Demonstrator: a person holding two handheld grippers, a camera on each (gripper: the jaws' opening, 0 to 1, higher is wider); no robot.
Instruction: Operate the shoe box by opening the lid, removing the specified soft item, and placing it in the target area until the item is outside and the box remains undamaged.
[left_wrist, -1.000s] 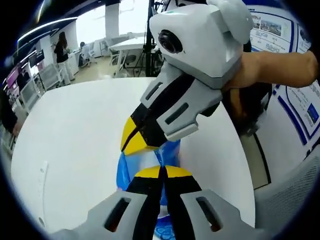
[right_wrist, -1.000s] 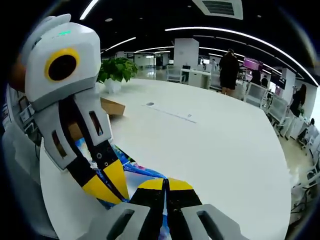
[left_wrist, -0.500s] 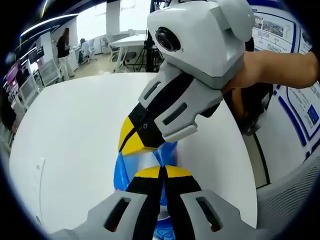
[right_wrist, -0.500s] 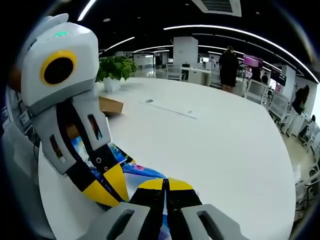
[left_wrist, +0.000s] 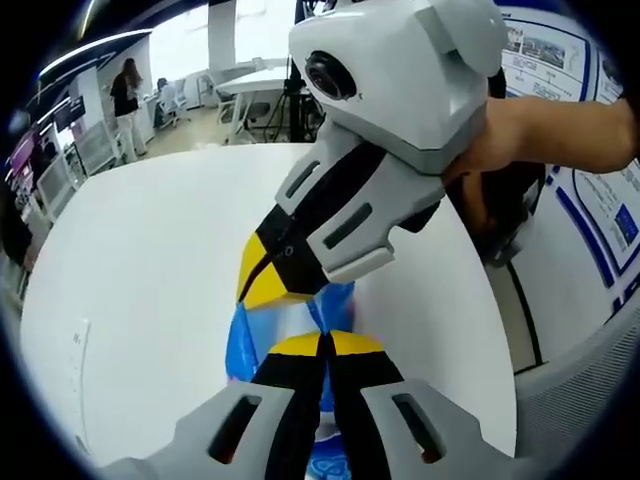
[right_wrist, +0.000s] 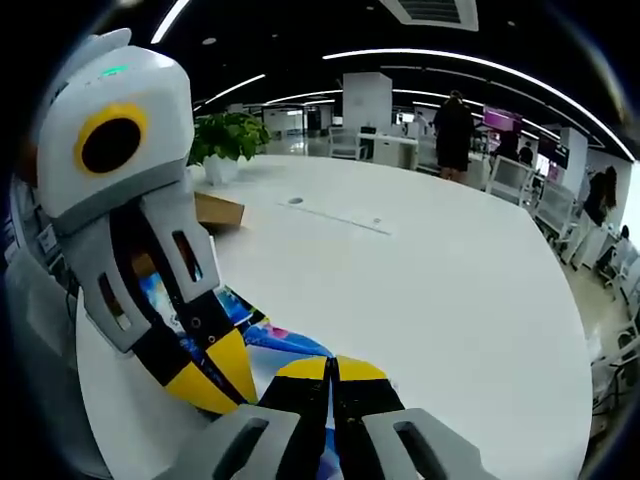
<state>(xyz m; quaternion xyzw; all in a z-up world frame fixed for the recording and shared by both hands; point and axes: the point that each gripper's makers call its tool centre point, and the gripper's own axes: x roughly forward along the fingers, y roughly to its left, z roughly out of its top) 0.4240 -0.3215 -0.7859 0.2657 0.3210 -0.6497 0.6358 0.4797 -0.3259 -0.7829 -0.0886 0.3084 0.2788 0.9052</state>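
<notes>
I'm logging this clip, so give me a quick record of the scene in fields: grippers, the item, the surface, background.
left hand-held gripper: jaws shut on blue soft item
right hand-held gripper: jaws shut on the same item
blue soft item: held between both grippers over the table
table: white, round-edged
cardboard box: brown, on the table near the potted plant
background: open office, people standing

Item count: two grippers, namely the left gripper (left_wrist: 322, 342) at 6 o'clock in the left gripper view and the right gripper (right_wrist: 334, 364) at 6 o'clock in the right gripper view. One soft blue printed item (left_wrist: 335, 305). One white table (right_wrist: 420, 290). One brown cardboard box (right_wrist: 220, 210) at 10 o'clock. One potted plant (right_wrist: 228, 140) at 11 o'clock. One standing person (right_wrist: 453, 136) at 1 o'clock.
</notes>
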